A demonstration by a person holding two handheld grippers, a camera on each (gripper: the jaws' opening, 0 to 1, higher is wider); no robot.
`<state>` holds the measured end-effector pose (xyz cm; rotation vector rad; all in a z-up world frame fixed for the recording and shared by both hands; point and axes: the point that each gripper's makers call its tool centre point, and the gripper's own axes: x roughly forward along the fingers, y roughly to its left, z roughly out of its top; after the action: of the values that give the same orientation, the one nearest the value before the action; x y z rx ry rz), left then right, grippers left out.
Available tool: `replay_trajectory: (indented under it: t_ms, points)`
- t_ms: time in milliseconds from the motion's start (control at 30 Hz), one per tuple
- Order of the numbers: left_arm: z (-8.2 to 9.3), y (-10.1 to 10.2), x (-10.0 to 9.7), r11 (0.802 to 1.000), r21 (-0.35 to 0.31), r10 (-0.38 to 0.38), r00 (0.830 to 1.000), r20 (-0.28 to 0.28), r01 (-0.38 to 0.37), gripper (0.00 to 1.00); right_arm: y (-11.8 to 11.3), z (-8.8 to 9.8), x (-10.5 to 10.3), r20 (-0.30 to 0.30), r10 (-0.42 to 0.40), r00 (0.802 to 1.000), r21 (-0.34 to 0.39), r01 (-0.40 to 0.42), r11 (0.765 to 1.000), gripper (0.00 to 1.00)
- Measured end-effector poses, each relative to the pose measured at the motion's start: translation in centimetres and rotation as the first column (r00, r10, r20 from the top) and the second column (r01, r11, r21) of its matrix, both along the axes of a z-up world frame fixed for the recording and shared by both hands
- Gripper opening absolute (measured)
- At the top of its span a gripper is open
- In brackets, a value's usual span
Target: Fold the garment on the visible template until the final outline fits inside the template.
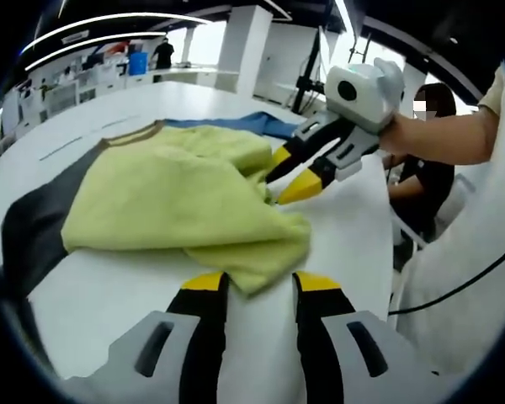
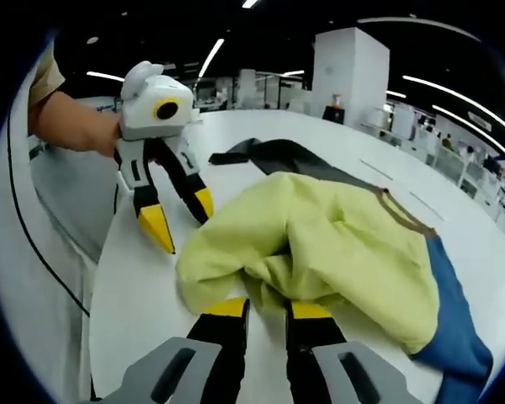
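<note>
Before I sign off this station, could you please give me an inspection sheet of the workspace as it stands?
Surface: white table, bare at the near edge.
Job's things: yellow-green garment lies bunched and partly folded; a dark panel and a blue panel show beneath it.
Clutter: nothing seen.
Grippers: left gripper open, hovering off the garment's edge; right gripper has its tips at the garment's edge, and its grip cannot be told.
Cables: black cable hangs off the table's side.
Surroundings: open hall with ceiling strip lights, white pillar, desks behind; seated person beside the table.
</note>
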<state>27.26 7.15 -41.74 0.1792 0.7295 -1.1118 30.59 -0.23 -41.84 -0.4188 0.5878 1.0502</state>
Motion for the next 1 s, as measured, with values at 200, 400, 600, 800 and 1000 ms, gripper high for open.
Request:
replay_trajectory:
  t_ms: [200,400,600,800,1000]
  points:
    - [-0.1,0.1,0.1,1.0,0.011,0.004,1.0,-0.001,-0.004,0.19,-0.1,-0.7,0.0,0.007,0.017,1.0,-0.037,-0.017,0.999,0.07]
    - [-0.3,0.1,0.0,1.0,0.016,-0.001,1.0,-0.022,0.002,0.09,-0.1,-0.7,0.2,0.011,0.018,1.0,-0.038,-0.018,0.999,0.03]
    - [-0.3,0.1,0.0,1.0,0.016,-0.002,1.0,-0.022,0.002,0.05,-0.5,-0.7,0.1,0.009,0.01,1.0,-0.042,-0.01,0.999,0.0]
    - [0.5,0.2,0.3,1.0,-0.011,0.014,1.0,-0.017,-0.014,0.02,-1.0,-0.1,-0.2,-0.003,-0.004,1.0,-0.026,0.004,1.0,0.0]
    - [1.5,0.8,0.5,0.998,-0.042,0.044,0.999,-0.014,-0.044,0.01,-2.1,1.1,-0.3,0.006,-0.024,1.0,-0.01,0.024,1.0,0.0]
